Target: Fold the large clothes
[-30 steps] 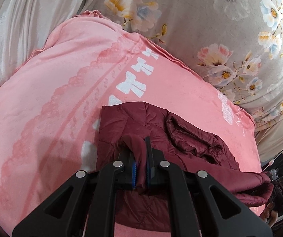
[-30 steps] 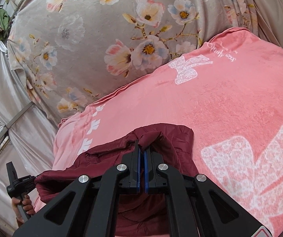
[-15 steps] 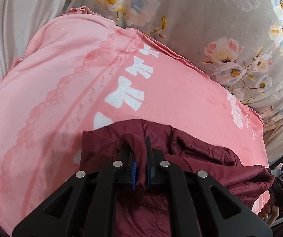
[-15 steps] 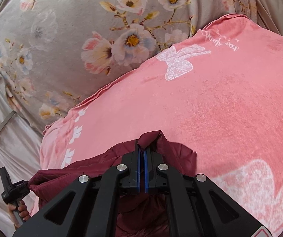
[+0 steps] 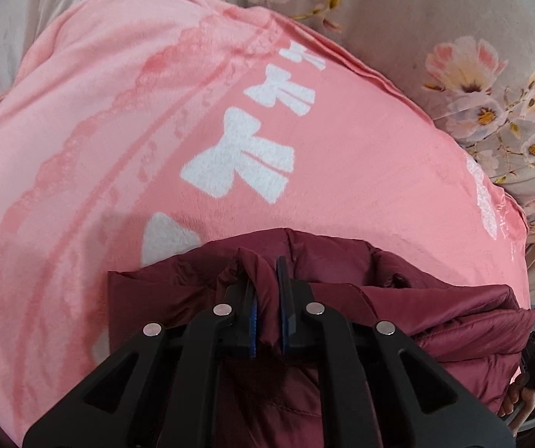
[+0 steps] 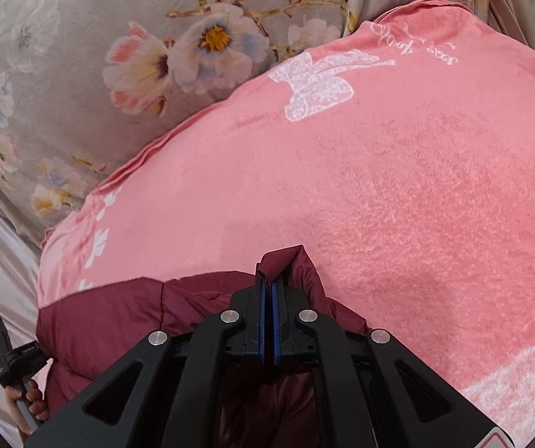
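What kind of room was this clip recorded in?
Most likely a bedroom at home. A maroon puffer jacket lies on a pink fleece blanket with white bows, spread over a grey floral bedsheet, much like a made-up bed.

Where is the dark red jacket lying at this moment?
In both wrist views the dark red jacket lies low in the picture on the pink blanket, pinched by the left gripper and the right gripper.

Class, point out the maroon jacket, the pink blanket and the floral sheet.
maroon jacket (image 5: pixel 454 321), left wrist view, quilted body.
pink blanket (image 6: pixel 398 194), right wrist view, bare plush middle.
floral sheet (image 6: pixel 80 37), right wrist view, flowered part behind blanket.
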The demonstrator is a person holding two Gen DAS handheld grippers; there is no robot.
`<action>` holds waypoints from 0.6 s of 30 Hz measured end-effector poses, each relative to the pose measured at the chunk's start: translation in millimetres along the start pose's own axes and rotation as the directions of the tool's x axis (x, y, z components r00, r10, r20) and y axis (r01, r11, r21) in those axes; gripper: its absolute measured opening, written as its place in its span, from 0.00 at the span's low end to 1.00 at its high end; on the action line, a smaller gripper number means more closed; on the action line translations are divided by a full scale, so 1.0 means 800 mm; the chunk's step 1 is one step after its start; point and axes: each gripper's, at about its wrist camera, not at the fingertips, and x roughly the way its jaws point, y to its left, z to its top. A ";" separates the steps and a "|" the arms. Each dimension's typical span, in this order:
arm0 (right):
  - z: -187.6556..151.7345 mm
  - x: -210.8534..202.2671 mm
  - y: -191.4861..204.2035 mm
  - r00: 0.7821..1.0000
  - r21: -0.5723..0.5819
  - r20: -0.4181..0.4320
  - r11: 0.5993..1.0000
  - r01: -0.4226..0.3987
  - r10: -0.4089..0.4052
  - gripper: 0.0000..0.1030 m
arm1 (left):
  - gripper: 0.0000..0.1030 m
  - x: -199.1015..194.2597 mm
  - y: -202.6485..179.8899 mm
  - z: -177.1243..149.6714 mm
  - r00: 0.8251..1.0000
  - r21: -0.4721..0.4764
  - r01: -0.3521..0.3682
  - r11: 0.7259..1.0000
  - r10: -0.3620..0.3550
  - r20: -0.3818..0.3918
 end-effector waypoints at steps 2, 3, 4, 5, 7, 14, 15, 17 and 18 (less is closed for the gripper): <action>0.001 0.003 -0.004 1.000 0.014 -0.002 1.000 -0.014 0.014 0.04 | 0.09 0.008 0.003 -0.002 1.000 -0.007 0.009 1.000 -0.009 0.000; 0.003 0.002 -0.006 1.000 0.022 0.001 0.999 -0.030 0.030 0.05 | 0.10 0.012 0.005 -0.003 1.000 -0.010 0.016 1.000 -0.016 0.002; 0.004 -0.001 -0.006 0.999 0.027 0.003 0.999 -0.039 0.039 0.08 | 0.10 0.013 0.007 -0.003 1.000 -0.016 0.028 0.999 -0.028 0.006; 0.007 -0.008 -0.008 0.999 0.035 0.014 0.998 -0.044 0.044 0.14 | 0.10 0.012 0.008 -0.003 0.999 -0.022 0.039 0.999 -0.039 0.009; 0.012 -0.032 -0.006 0.997 0.041 0.055 0.998 -0.048 0.046 0.31 | 0.16 -0.003 0.015 0.001 0.996 -0.063 0.077 0.995 -0.075 0.038; 0.013 -0.135 0.059 0.975 -0.118 0.211 0.992 -0.040 0.065 0.39 | 0.78 -0.137 0.006 0.012 0.934 -0.021 0.015 1.000 -0.006 0.357; 0.006 -0.139 0.077 0.977 -0.155 0.197 0.987 -0.051 0.082 0.37 | 0.78 -0.154 -0.003 0.013 0.932 0.000 0.020 1.000 -0.019 0.361; -0.009 -0.136 0.109 0.982 -0.221 0.163 0.974 -0.057 0.095 0.32 | 0.78 -0.171 -0.031 0.008 0.938 0.066 0.055 0.996 -0.075 0.339; -0.020 -0.131 0.126 0.986 -0.260 0.143 0.964 -0.050 0.089 0.31 | 0.77 -0.172 -0.046 0.003 0.942 0.108 0.059 0.992 -0.092 0.322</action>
